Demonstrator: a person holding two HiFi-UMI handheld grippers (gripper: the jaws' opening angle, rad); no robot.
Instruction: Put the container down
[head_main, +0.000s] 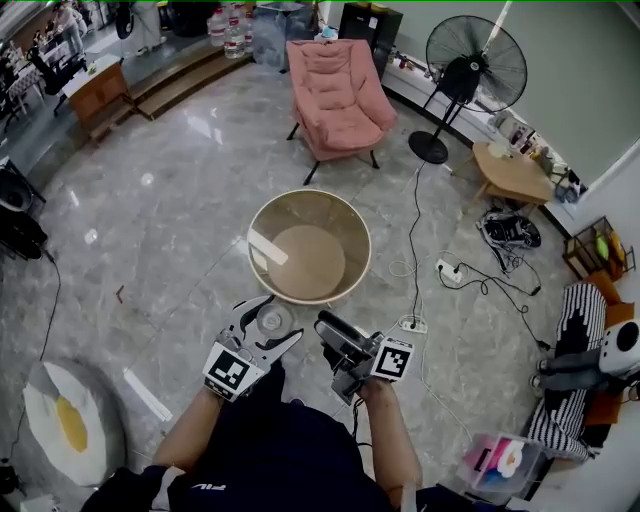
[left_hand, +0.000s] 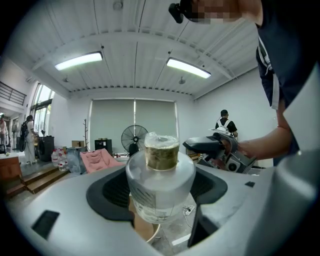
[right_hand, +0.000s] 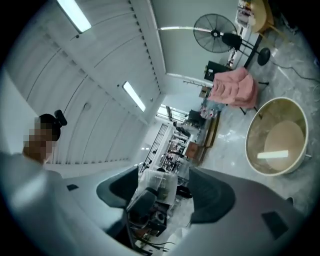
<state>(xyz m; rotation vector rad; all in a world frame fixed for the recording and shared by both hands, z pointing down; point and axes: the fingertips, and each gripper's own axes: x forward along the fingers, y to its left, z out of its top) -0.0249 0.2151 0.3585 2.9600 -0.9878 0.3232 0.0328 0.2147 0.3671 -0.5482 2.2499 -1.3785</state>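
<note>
A clear plastic container with a greenish top sits between the jaws of my left gripper, which is shut on it. In the left gripper view the container fills the gap between the grey jaws. It is held in the air, just short of the near rim of the round wooden table. My right gripper is just to the right of the container, with its jaws spread and nothing in them. In the right gripper view the container shows beyond the open jaws, apart from them.
A pink chair and a standing fan are beyond the table. Cables and a power strip lie on the marble floor at the right. A small wooden side table stands far right, and an egg-shaped cushion lies near left.
</note>
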